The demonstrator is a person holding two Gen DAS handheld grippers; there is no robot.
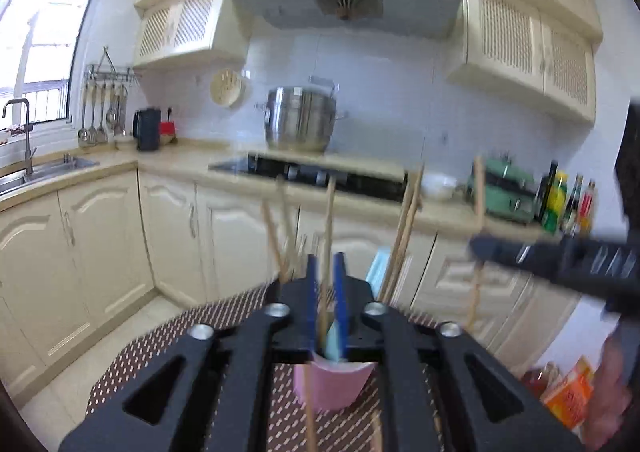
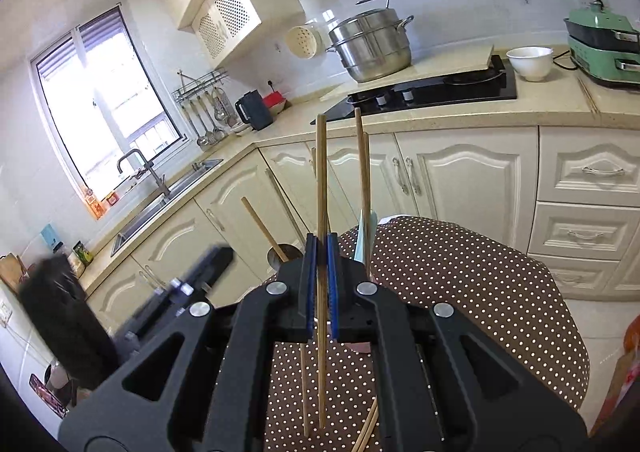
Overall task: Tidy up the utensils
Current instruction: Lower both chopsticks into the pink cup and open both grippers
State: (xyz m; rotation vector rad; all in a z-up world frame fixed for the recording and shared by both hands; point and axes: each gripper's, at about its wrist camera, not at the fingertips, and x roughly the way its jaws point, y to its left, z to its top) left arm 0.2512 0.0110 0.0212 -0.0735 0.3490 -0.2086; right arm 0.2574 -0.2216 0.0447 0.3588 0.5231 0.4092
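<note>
A pink cup (image 1: 332, 388) stands on the brown dotted tablecloth (image 2: 460, 292), with several wooden chopsticks and a pale blue utensil (image 1: 334, 344) sticking out of it. My left gripper (image 1: 326, 264) hangs just above the cup. Its blue pads stand a little apart around one upright chopstick (image 1: 328, 212) without pressing on it. My right gripper (image 2: 321, 248) is shut on another upright chopstick (image 2: 321, 172), held off the table. In the left wrist view that gripper (image 1: 560, 264) shows blurred at the right. Loose chopsticks (image 2: 304, 392) lie on the cloth below.
Behind the table runs a counter with a black hob (image 2: 432, 92), a steel steamer pot (image 2: 372, 48), a white bowl (image 2: 530, 62) and a green appliance (image 2: 604, 48). A sink (image 2: 168, 192) sits at the left. An orange packet (image 1: 568, 396) lies at the right.
</note>
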